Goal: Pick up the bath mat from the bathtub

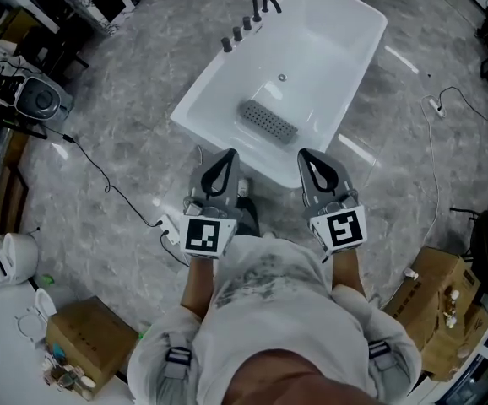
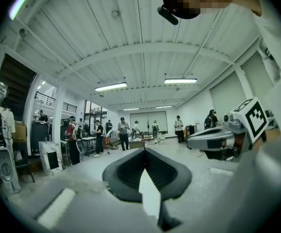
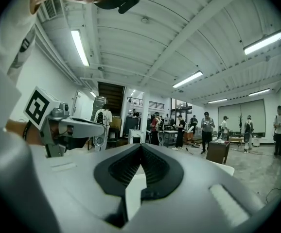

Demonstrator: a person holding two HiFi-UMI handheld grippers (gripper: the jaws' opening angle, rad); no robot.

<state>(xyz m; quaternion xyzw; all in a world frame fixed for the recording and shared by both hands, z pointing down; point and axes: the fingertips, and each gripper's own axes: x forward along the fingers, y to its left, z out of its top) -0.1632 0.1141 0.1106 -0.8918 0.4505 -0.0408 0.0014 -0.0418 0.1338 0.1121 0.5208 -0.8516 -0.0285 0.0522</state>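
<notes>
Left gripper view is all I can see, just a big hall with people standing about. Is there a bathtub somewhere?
Observer: Yes. The head view shows a white bathtub just beyond the left gripper and right gripper.
Operator: Is anything in it?
Observer: A grey bath mat lies on its bottom, at the near end.
Operator: Has it been grabbed?
Observer: No. The right gripper is shut and empty too, and neither gripper touches the bath mat.
</notes>
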